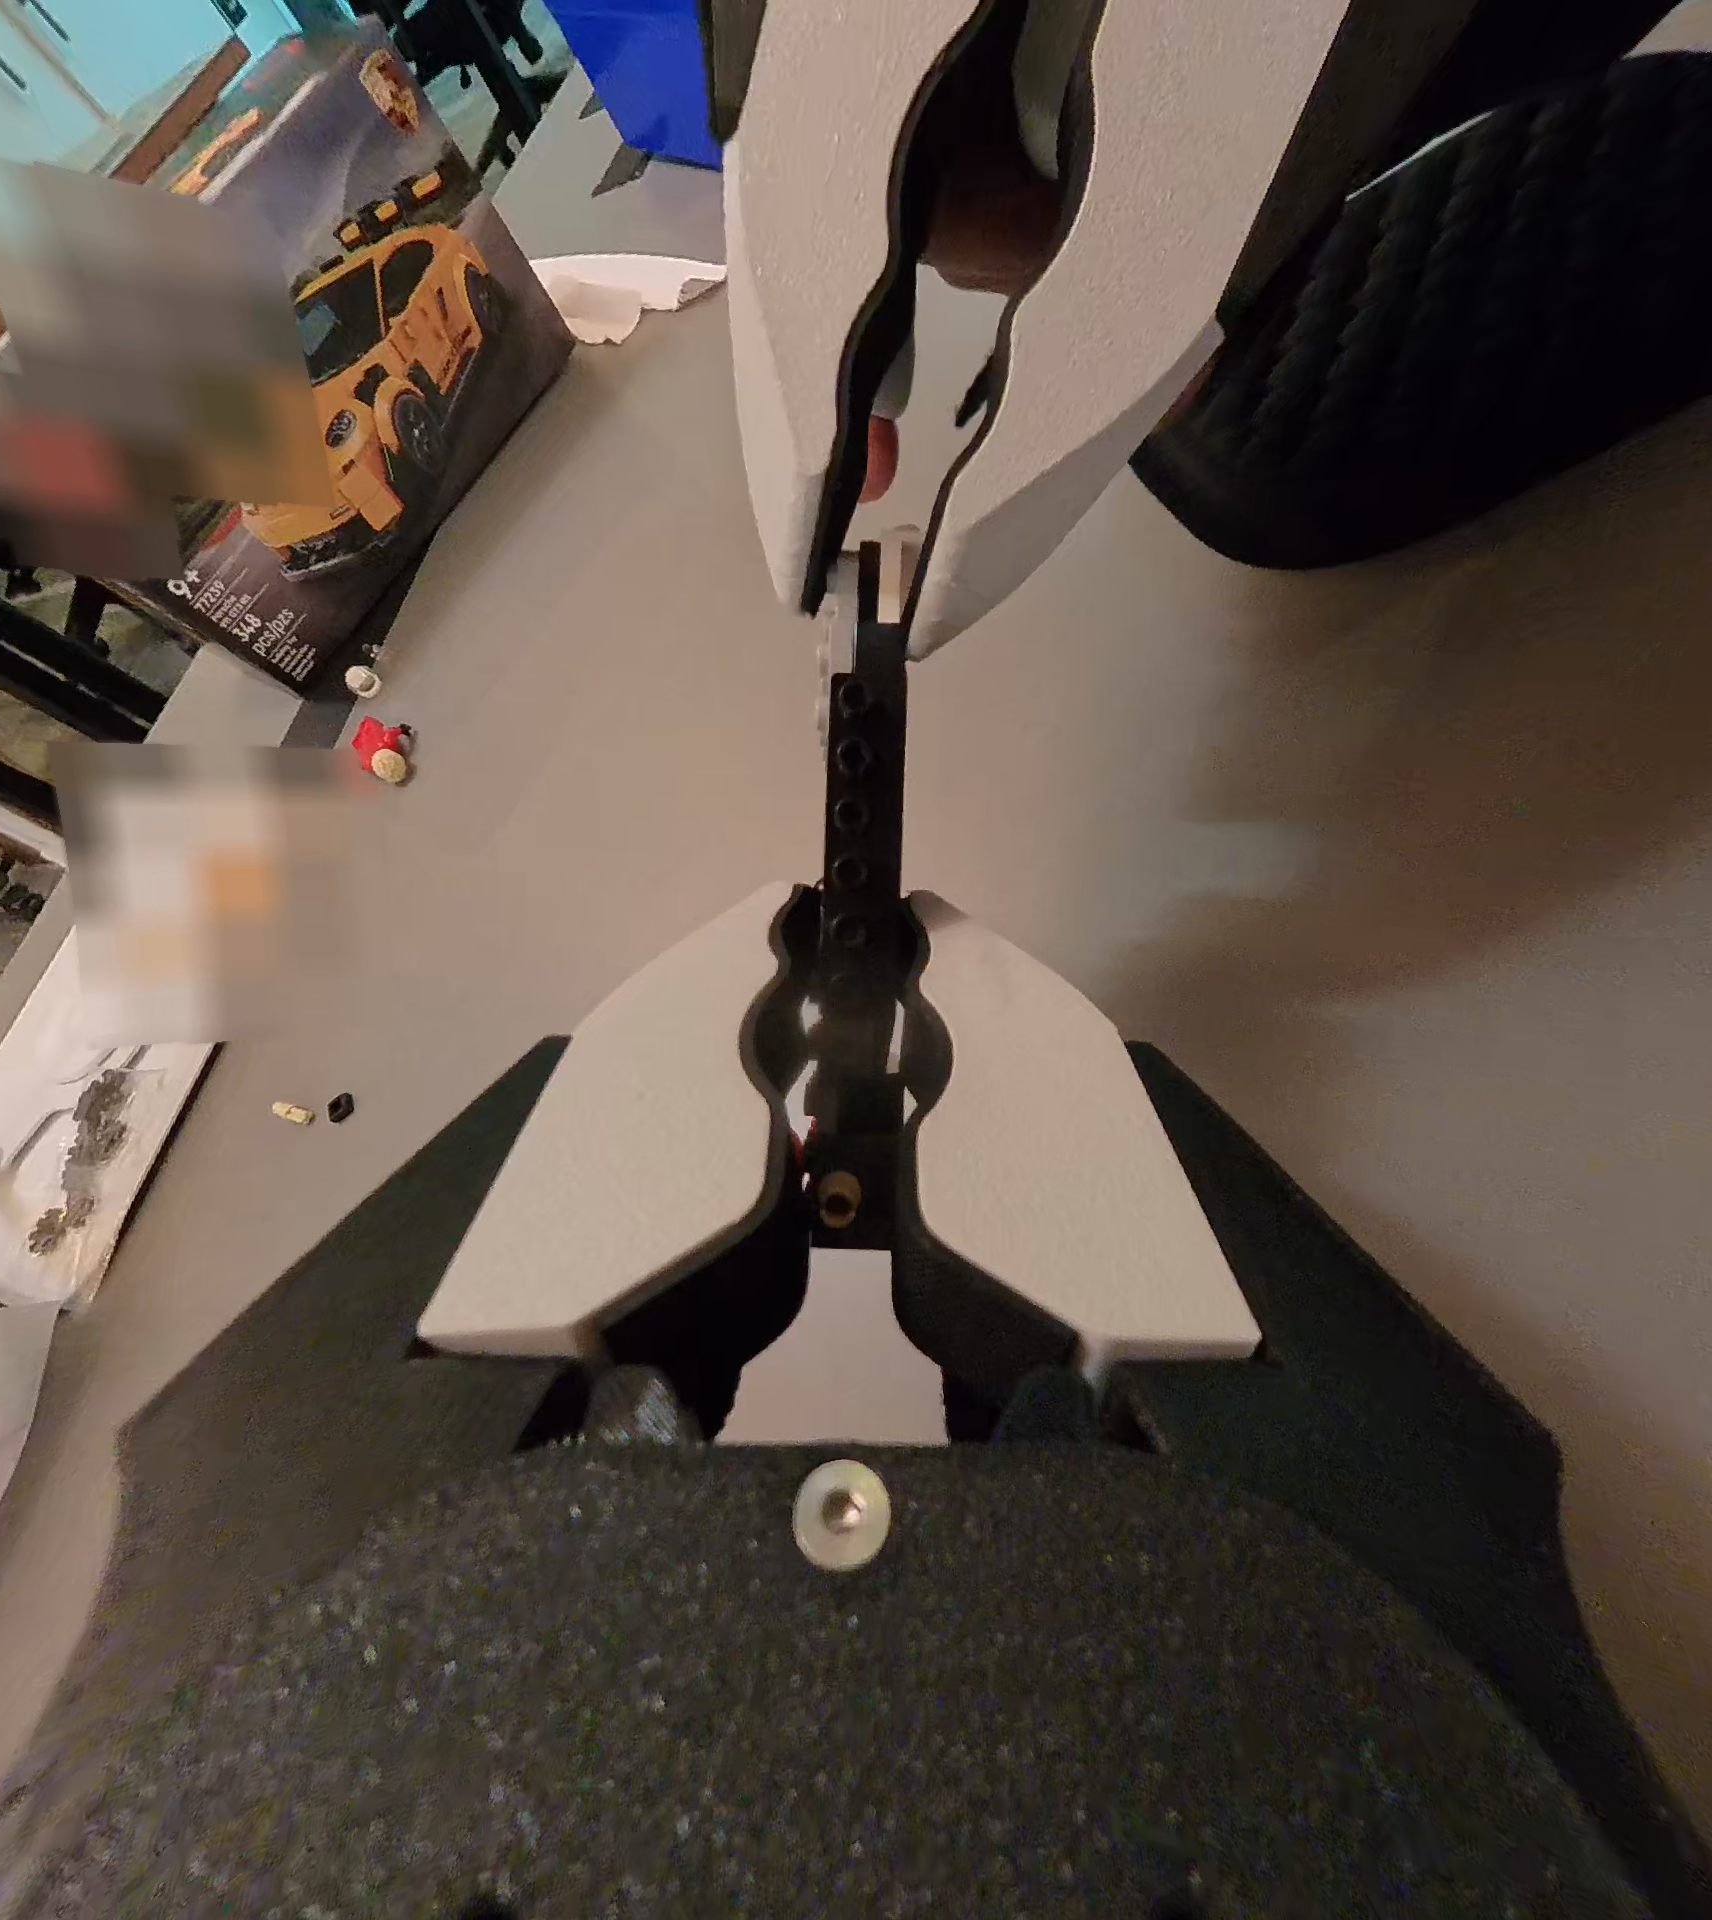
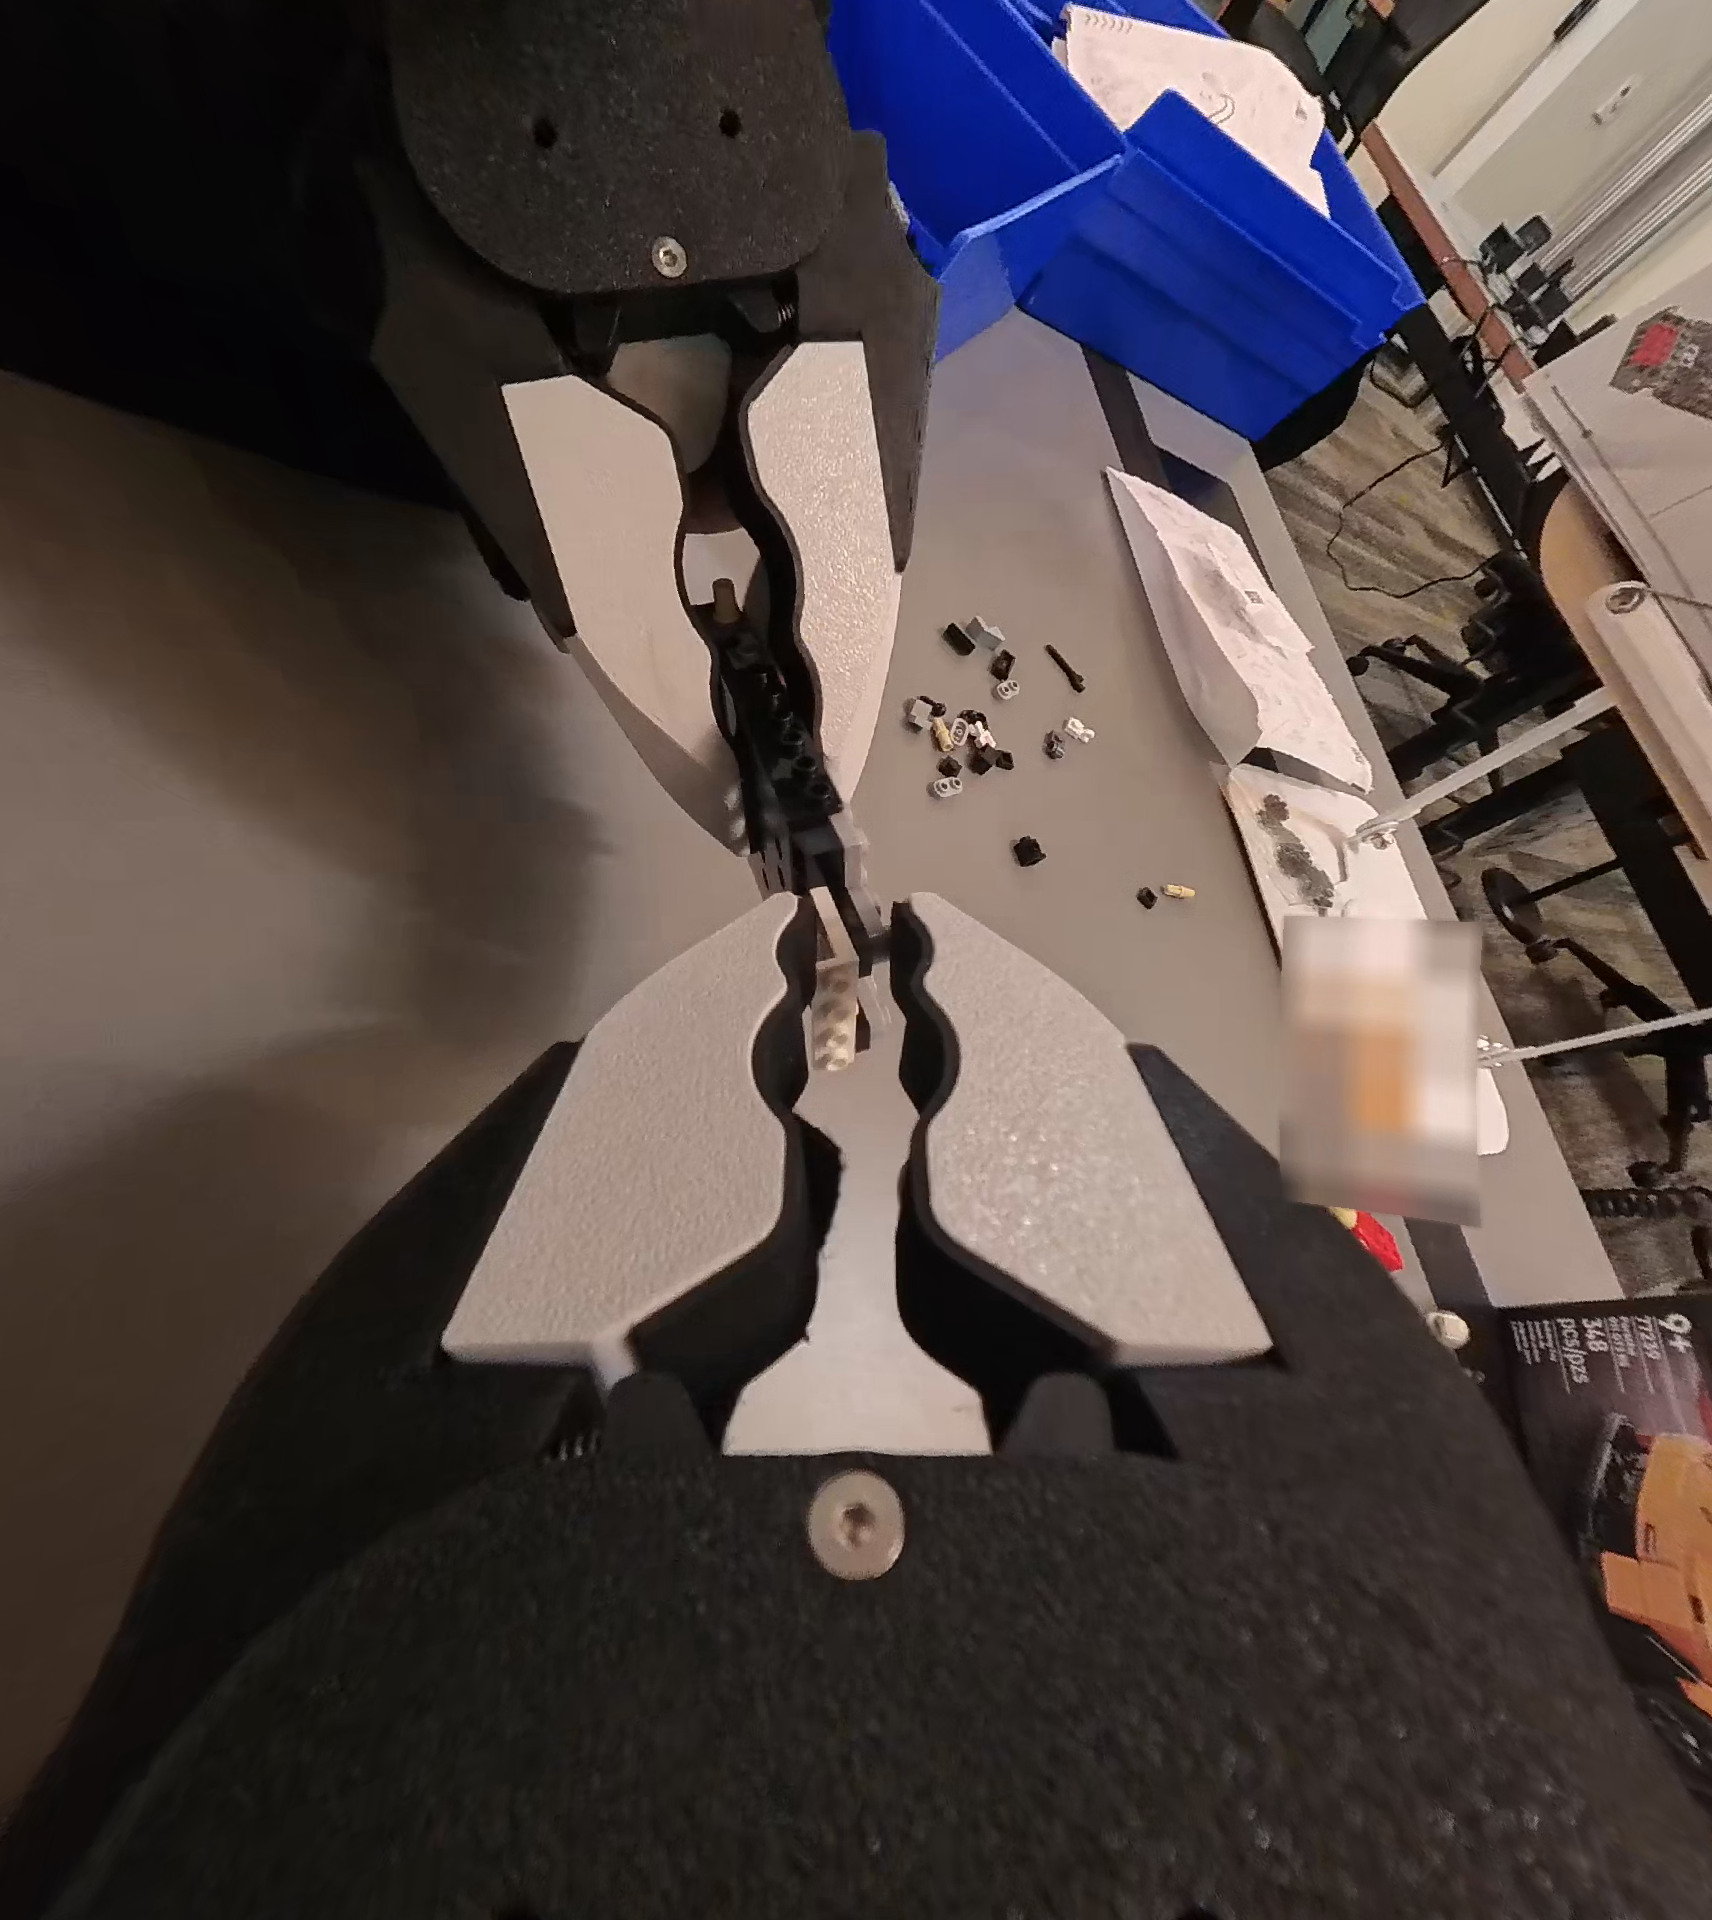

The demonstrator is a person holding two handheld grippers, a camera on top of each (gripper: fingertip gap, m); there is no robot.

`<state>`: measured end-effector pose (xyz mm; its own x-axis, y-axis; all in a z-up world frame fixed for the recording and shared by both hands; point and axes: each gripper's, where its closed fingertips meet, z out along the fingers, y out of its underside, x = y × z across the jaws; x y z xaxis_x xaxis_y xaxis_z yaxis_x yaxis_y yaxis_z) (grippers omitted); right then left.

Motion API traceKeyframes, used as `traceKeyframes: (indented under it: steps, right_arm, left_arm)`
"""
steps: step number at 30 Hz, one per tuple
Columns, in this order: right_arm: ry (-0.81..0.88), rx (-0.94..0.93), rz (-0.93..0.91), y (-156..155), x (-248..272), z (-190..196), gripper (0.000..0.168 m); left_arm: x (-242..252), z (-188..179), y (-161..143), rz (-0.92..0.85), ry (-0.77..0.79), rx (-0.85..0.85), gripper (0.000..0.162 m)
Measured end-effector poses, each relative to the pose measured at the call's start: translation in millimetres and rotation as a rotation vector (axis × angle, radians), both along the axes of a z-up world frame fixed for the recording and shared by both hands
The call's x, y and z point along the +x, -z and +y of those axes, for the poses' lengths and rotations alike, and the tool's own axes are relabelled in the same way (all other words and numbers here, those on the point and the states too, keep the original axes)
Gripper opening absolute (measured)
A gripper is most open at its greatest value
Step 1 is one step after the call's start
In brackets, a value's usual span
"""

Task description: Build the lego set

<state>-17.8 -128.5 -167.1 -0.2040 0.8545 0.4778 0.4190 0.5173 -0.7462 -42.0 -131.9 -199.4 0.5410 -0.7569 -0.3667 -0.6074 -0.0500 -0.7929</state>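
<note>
Clamping black lego assembly: left gripper; right gripper pinching its grey end.

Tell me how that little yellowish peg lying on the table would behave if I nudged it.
The yellowish peg looks rounded and lies flat on the smooth grey table, so it would probably roll. It seems light, so likely skitters into the black piece beside it.

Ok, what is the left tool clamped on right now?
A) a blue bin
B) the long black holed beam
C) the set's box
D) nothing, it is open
B: in the left wrist view the left tool is shut on the black holed beam, whose far end meets the right tool.
</note>
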Motion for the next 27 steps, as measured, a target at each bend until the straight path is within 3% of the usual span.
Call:
traceKeyframes:
  steps: [3, 5, 8, 13, 21, 27]
  right_arm:
    - [-0.002, -0.031, 0.040, -12, -1, -2, 0.015]
    - [-0.028, -0.022, 0.043, -22, 3, -4, 0.030]
    - [-0.057, -0.008, 0.037, -24, 14, -1, 0.032]
    - [-0.052, 0.039, 0.088, -20, 13, -2, 0.015]
    - [-0.170, -0.169, 0.235, -40, 13, -22, 0.011]
    - [-0.222, -0.189, 0.282, -50, 11, -36, 0.008]
  left_arm:
    - [1, 1, -9, -0.074, 0.027, 0.047, 0.014]
    - [1, -1, -18, -0.099, 0.047, 0.110, 0.014]
    - [1, -3, -28, -0.152, 0.069, 0.149, 0.014]
    - [12, -11, -36, -0.241, 0.123, 0.143, 0.014]
    - [17, -25, -49, -0.482, 0.249, 0.049, 0.014]
    - [20, -34, -51, -0.519, 0.320, 0.043, 0.014]
